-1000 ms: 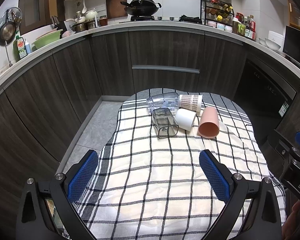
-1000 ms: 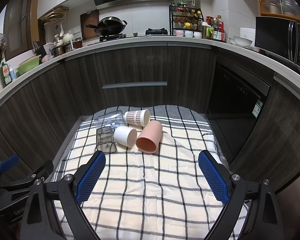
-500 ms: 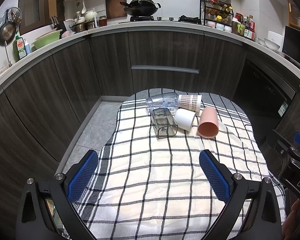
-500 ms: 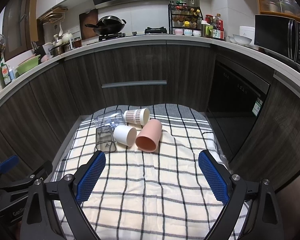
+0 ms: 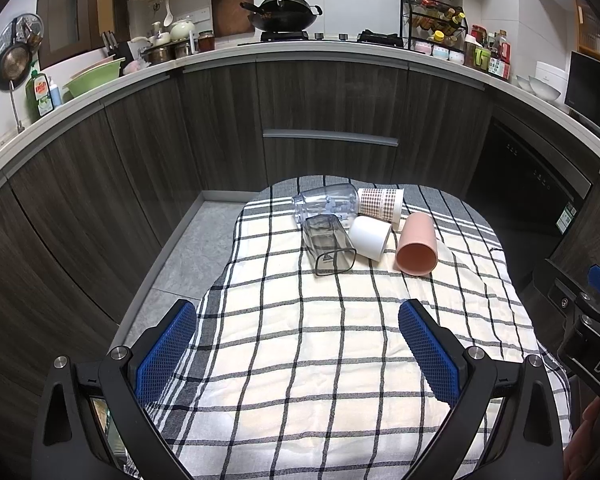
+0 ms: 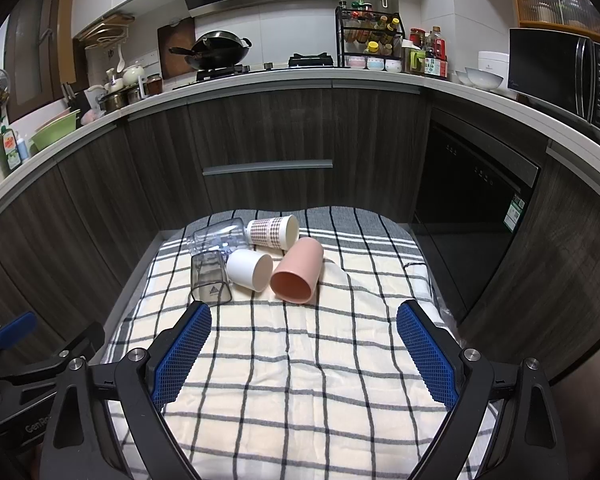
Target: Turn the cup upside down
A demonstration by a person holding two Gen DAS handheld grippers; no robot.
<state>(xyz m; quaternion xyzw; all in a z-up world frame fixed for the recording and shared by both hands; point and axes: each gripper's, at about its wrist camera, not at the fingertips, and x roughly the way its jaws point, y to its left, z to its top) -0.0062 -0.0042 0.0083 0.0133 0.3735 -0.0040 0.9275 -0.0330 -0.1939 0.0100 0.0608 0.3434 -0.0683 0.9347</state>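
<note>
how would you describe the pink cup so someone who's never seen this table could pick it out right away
On the checked tablecloth, look at the cluster of five cups lying on their sides near the far end. The pink cup is at the right edge of that cluster, beside the plain white cup. It is the only salmon-pink one, with its open mouth facing the camera.

Table's covered with a checked cloth (image 5: 340, 340), cream with black lines, a bit rumpled; five cups lie on their sides in a tight bunch at the far end; clear cup (image 5: 326, 203) and patterned cup (image 5: 380, 203) at the back, grey square cup (image 5: 329, 248), white cup (image 5: 370, 237) and pink cup (image 5: 417, 245) in front, all pretty much touching.
</note>
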